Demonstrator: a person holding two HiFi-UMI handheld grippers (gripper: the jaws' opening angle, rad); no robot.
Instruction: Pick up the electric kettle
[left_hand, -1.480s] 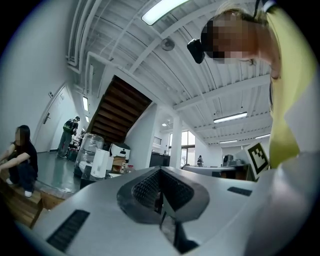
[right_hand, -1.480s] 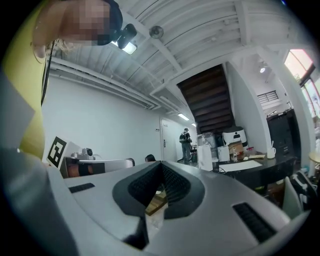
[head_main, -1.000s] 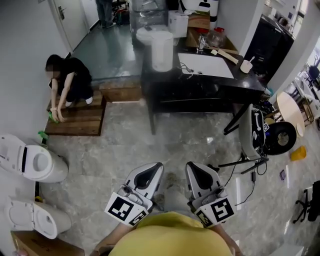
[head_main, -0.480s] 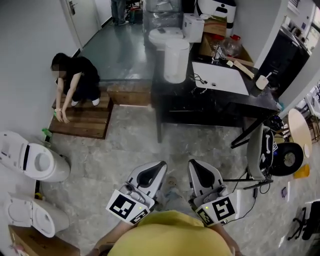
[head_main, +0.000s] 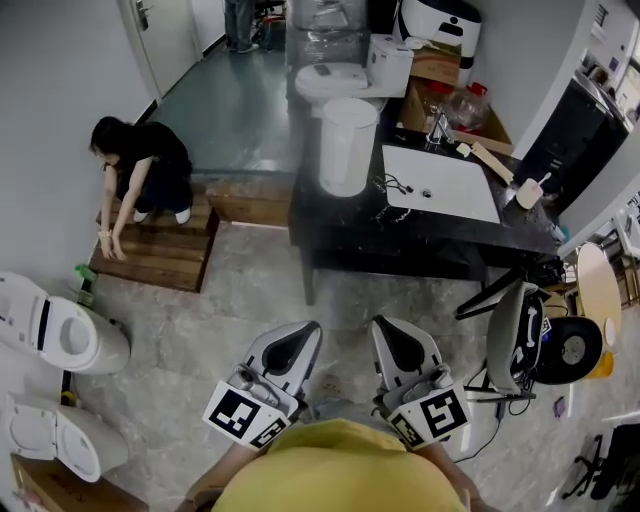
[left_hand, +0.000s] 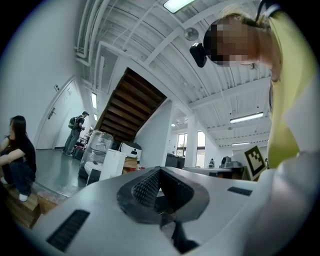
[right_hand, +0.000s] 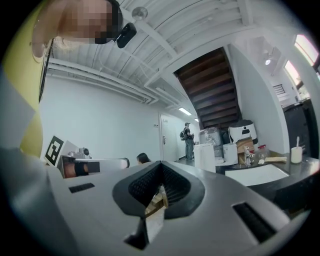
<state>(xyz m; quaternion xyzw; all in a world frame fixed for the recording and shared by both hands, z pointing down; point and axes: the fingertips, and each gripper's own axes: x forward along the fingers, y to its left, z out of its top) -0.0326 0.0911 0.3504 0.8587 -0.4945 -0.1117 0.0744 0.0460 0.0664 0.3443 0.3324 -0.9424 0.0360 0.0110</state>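
A clear glass vessel with a red top (head_main: 466, 106), likely the kettle, stands at the far side of the black table (head_main: 340, 228), beside a faucet (head_main: 437, 127). Both grippers are held low against my body, well short of the table, and point toward it. My left gripper (head_main: 313, 327) is shut with nothing between its jaws; in the left gripper view its tips (left_hand: 160, 170) meet. My right gripper (head_main: 379, 323) is shut and empty as well, its tips (right_hand: 161, 164) together.
A white cylindrical bin (head_main: 346, 146) stands at the table's left end and a white sink basin (head_main: 441, 185) lies on top. A person (head_main: 142, 168) crouches on a wooden pallet at the left. Toilets (head_main: 58, 335) line the left wall. A stand with cables (head_main: 515, 348) is at the right.
The table and bin have come nearer and sit lower in the head view as I moved toward them. Both grippers stay shut, side by side in front of me.
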